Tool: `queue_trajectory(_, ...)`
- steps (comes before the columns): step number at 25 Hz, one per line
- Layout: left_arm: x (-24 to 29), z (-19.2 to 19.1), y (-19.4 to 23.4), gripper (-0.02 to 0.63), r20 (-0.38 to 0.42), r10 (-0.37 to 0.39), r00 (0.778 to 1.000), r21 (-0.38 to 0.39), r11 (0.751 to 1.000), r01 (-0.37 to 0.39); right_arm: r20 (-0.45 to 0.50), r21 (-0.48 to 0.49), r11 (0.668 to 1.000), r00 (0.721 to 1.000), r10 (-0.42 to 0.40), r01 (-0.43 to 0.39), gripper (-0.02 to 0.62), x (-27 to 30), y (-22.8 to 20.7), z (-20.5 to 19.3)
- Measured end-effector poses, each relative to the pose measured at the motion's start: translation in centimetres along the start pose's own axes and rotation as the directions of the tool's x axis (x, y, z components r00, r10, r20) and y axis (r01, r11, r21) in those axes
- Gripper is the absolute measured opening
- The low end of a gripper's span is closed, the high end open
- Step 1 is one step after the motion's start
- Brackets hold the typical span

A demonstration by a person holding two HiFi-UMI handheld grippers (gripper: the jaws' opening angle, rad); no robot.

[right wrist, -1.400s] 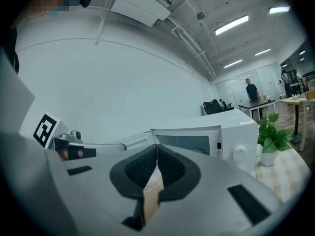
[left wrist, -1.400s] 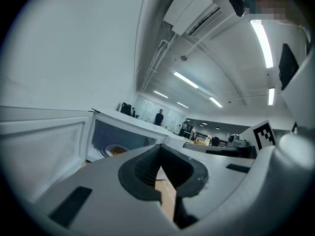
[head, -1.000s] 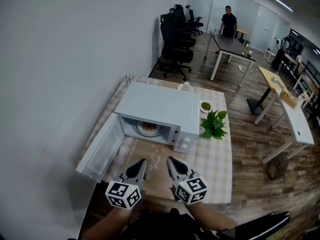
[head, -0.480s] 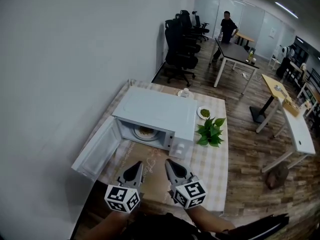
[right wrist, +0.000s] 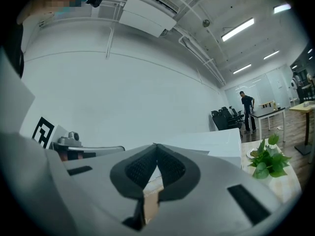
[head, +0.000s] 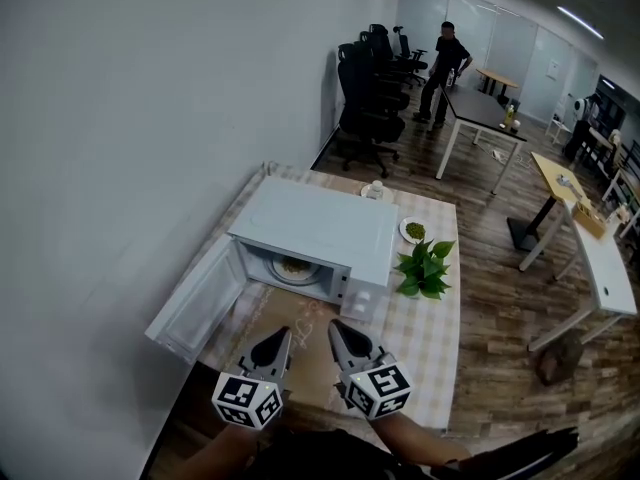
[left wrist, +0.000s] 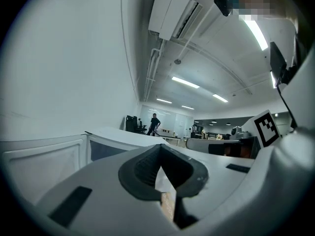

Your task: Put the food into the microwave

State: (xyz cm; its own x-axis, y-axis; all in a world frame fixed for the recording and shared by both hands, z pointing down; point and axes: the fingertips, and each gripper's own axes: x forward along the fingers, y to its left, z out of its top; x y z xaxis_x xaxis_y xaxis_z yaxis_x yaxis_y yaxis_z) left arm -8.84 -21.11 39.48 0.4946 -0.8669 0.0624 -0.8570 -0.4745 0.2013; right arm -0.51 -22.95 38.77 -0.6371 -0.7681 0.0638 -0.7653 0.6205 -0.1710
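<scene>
1. the microwave (head: 318, 220) stands on a checked surface (head: 432, 340) against the white wall, its door (head: 198, 296) swung fully open to the left.
2. the food (head: 293, 266) sits on a plate inside the microwave cavity.
3. the left gripper (head: 279, 338) hovers over the near edge of the surface, in front of the open cavity; its jaws are pressed together at the tips with nothing between them.
4. the right gripper (head: 338, 328) hangs just beside it, jaws likewise closed and empty.
5. right of the microwave are a green plant (head: 422, 268) and a small dish (head: 414, 231); a cup (head: 375, 190) stands behind it.
6. a person (head: 441, 58) stands far back near the office chairs (head: 368, 93).
</scene>
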Motion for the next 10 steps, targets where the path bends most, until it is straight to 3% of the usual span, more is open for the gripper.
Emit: queue_trajectory(10, -0.05, -0.09, -0.21, 0.008, -0.006, 0.025, 1.0, 0.001, 1.0, -0.025, -0.012, 0.0, 1.0, 1.0, 0.013, -0.013, 0.009, -0.3, -0.54, -0.14)
